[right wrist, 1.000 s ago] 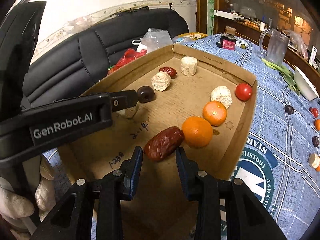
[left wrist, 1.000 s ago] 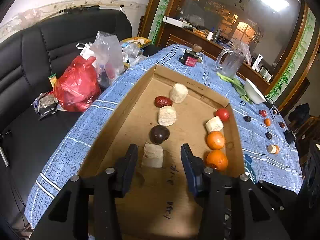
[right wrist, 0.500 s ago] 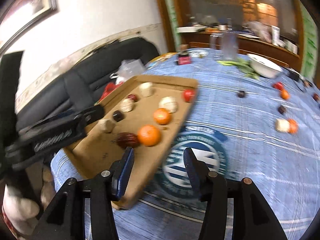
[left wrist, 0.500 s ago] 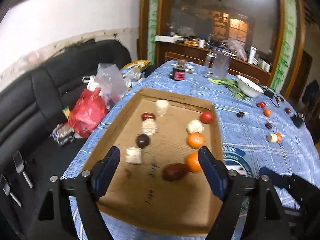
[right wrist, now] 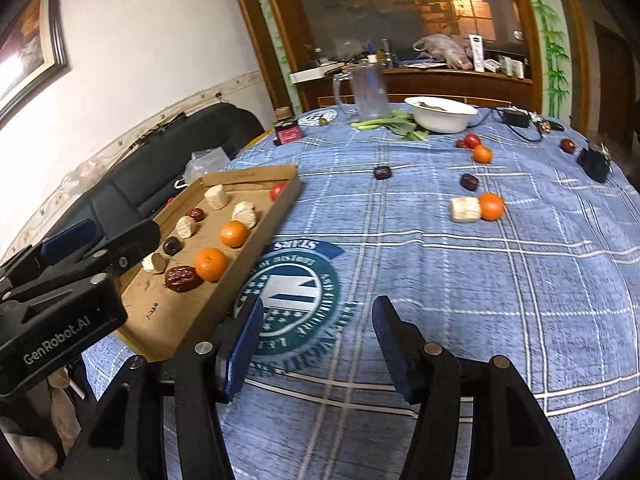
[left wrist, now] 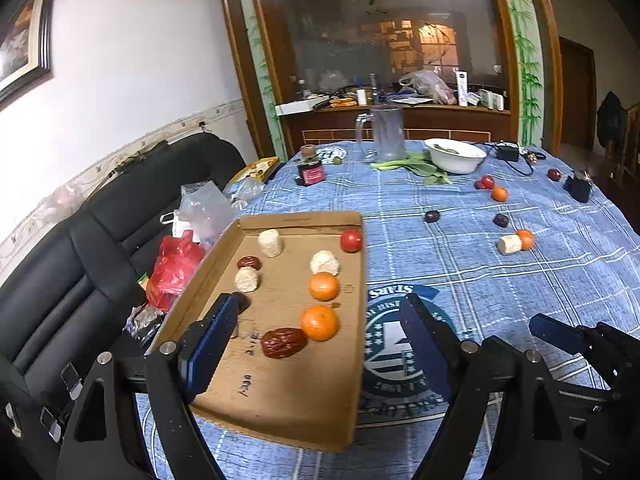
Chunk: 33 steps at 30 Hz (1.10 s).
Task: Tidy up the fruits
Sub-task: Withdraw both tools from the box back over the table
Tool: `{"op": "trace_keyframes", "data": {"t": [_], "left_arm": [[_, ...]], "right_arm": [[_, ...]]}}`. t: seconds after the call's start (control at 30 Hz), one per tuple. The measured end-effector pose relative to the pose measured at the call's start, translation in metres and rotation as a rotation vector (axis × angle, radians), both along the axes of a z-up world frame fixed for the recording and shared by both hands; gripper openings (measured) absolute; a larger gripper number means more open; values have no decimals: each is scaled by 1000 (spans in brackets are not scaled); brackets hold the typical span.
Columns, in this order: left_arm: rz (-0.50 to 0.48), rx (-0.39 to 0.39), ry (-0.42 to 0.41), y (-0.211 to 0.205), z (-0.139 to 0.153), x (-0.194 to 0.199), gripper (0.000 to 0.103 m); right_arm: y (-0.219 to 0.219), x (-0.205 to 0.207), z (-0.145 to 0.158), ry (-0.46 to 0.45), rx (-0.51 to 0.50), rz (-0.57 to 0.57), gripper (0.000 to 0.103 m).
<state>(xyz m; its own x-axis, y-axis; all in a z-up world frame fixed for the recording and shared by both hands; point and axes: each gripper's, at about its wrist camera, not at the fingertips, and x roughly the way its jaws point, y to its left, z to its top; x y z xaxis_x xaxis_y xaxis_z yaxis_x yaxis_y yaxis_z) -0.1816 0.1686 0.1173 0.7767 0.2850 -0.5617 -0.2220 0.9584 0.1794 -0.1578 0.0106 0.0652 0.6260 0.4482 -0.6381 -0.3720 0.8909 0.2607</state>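
Left-wrist view shows the left gripper [left wrist: 320, 336] and right gripper [right wrist: 316, 340] hovering with jaws just opened wide and empty (next pick, I'd judge), sorted fruit lined in the shallow brown cardboard tray [left wrist: 362, 320], strays across the blue-checked surface [right wrist: 480, 280].

We read this as lived-in home, dining room. Surface [left wrist: 460, 208] under blue plaid cloth, black leather sofa [left wrist: 80, 264] at left, framed picture [left wrist: 24, 40] on wall, far wooden sideboard [left wrist: 400, 116] cluttered below glass partition, white bowl [left wrist: 454, 155], clear jug [left wrist: 386, 132].
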Motion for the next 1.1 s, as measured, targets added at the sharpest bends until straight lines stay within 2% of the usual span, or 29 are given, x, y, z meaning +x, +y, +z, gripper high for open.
{"op": "trace_keyframes", "data": {"t": [0.47, 1.1], "left_arm": [[-61, 49, 43, -31, -11, 8, 83], [-78, 11, 93, -28, -24, 19, 83]], "right_arm": [[-29, 6, -11, 42, 45, -46, 63], [-28, 16, -25, 87, 40, -50, 63]]}}
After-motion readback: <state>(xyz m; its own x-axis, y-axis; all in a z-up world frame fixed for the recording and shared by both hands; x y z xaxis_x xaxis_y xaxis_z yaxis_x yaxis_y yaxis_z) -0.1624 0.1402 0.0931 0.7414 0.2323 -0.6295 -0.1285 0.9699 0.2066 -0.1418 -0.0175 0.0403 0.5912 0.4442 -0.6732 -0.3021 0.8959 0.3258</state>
